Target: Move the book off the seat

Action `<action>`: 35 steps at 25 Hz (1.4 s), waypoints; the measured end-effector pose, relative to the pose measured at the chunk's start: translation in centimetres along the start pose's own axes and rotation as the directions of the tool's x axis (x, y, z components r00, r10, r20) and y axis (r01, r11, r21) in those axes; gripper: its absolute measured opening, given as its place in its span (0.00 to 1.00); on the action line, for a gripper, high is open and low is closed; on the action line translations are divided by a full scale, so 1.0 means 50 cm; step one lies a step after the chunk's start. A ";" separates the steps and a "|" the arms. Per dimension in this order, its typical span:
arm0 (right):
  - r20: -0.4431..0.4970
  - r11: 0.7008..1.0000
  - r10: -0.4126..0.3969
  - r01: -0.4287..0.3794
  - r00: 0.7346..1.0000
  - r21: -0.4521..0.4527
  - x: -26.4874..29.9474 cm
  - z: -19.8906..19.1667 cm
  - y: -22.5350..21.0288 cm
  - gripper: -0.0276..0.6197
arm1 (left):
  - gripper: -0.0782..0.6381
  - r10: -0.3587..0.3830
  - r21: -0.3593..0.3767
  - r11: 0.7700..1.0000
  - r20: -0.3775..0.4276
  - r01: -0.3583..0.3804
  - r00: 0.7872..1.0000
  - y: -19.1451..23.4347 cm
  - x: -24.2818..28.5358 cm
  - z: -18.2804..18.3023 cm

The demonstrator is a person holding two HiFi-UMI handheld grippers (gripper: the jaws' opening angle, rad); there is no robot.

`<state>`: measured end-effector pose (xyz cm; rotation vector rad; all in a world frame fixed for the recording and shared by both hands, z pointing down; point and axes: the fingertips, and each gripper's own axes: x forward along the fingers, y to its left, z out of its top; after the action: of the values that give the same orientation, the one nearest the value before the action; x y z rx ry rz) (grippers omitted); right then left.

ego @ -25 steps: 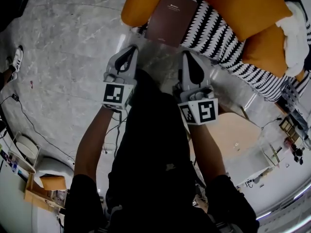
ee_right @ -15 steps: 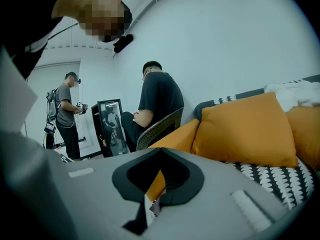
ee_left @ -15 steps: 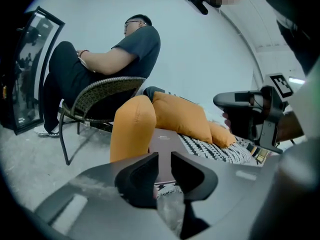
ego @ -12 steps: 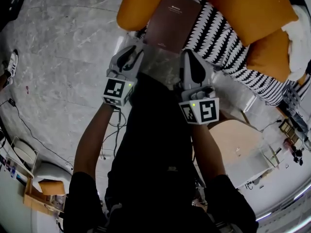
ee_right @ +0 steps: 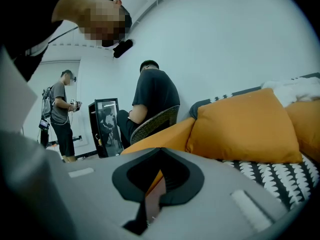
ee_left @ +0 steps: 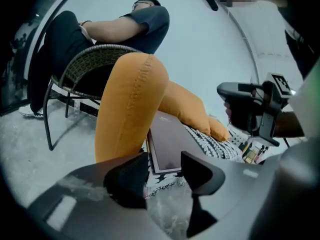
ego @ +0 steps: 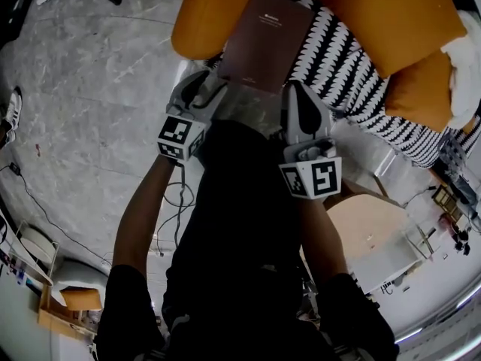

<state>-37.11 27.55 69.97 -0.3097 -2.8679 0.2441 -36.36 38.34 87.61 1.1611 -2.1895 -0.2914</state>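
A dark maroon book point(ego: 263, 40) lies on the black-and-white patterned seat point(ego: 338, 59), its left edge against an orange bolster point(ego: 203, 17). My left gripper point(ego: 213, 80) hovers just before the book's near left corner. In the left gripper view its jaws have just been opening and stand open point(ee_left: 165, 171), with nothing between them and the book point(ee_left: 172, 144) right beyond the tips. My right gripper point(ego: 294, 89) is by the seat's front edge, near the book's right corner. In the right gripper view its fingers point(ee_right: 150, 204) are together, with only a thin slit showing.
Orange pillows point(ego: 376, 13) and a white cloth point(ego: 462, 59) fill the back of the sofa. A person sits in a wicker chair point(ee_left: 85, 69) beyond the bolster. Another person point(ee_right: 62, 114) stands by a black-framed mirror point(ee_right: 105, 126). Cables point(ego: 176, 194) run over the stone floor.
Both grippers have come down and closer to the seat's front edge. The left gripper's jaws went from shut to open and now point at the book's corner.
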 end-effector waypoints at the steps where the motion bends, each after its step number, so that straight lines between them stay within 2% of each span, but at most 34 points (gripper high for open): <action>1: 0.000 1.000 0.001 -0.001 1.000 0.001 0.002 -0.004 -0.002 0.05 | 0.42 -0.010 -0.014 1.000 0.005 0.010 1.000 0.002 0.007 -0.003; 7: -0.005 1.000 0.029 -0.029 1.000 0.001 0.020 -0.026 0.007 0.05 | 0.45 -0.087 -0.111 0.990 0.004 0.087 0.996 0.010 0.038 -0.024; 14: -0.003 0.999 0.054 -0.054 0.999 -0.003 0.034 -0.033 0.010 0.05 | 0.45 -0.138 -0.128 0.982 -0.003 0.136 0.990 0.011 0.065 -0.035; 24: -0.009 0.999 0.048 -0.048 0.999 0.012 0.012 -0.033 -0.018 0.05 | 0.48 -0.223 -0.225 0.951 -0.027 0.211 0.975 -0.011 0.098 -0.054; 31: -0.016 0.999 0.045 -0.044 0.999 0.025 0.024 -0.029 -0.008 0.06 | 0.45 -0.239 -0.248 0.943 -0.034 0.224 0.970 0.000 0.090 -0.043; 35: -0.037 0.999 0.037 -0.036 0.999 0.035 0.002 -0.031 -0.030 0.06 | 0.41 -0.220 -0.233 0.949 -0.012 0.211 0.975 -0.024 0.095 -0.031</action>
<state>-37.09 26.36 71.77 -0.3561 -2.8197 0.2909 -36.55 33.94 90.30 1.2626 -1.9361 -0.5963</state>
